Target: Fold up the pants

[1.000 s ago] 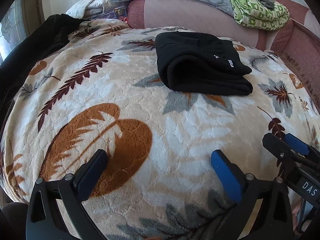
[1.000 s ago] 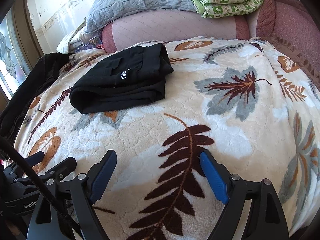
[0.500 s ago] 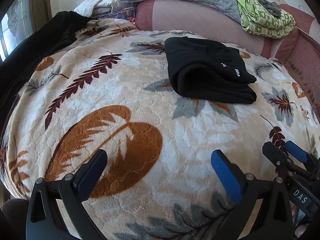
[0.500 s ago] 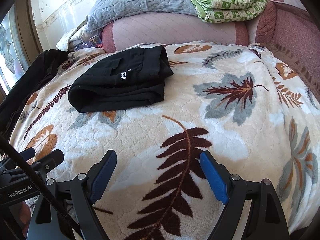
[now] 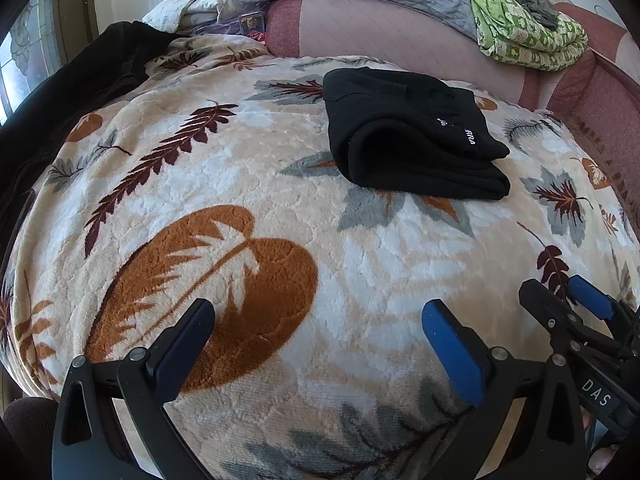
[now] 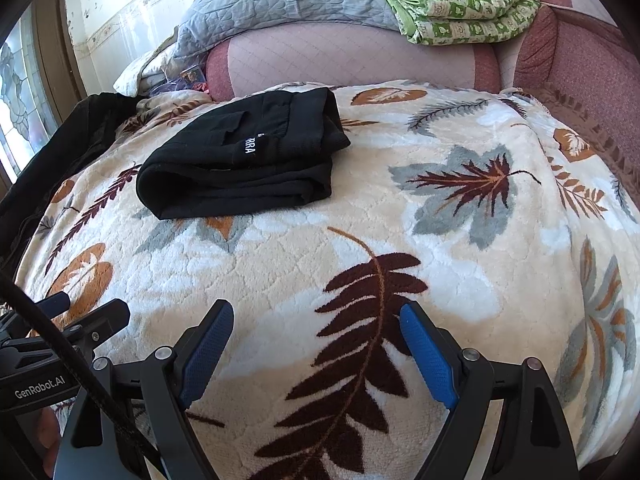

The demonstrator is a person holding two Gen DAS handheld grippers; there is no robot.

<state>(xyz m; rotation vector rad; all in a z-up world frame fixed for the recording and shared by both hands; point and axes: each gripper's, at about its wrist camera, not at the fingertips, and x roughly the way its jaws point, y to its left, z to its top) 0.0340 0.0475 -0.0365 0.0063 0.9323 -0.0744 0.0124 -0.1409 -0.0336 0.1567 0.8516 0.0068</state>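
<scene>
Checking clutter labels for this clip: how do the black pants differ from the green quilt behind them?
The black pants are plain apart from small white lettering; the green quilt carries a pale print. The pants lie on the leaf-patterned blanket; the quilt sits higher, on the pink sofa back. A dark grey item lies on the quilt; nothing lies on the pants. Both are folded.

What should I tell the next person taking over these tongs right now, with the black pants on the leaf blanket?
Left tongs: open, empty, hovering over the leaf blanket near its front edge.
Right tongs: open, empty, alongside the left, also over bare blanket.
Black pants: lying folded into a compact stack toward the far side of the blanket, near the pink couch back; neither pair of tongs touches them.
Done: the pants look fully folded, layers stacked, white lettering facing up.
Left: probably nothing but a check that the edges are tidy. A separate dark garment lies at the left edge; I can't tell whether it is part of the job.
</scene>
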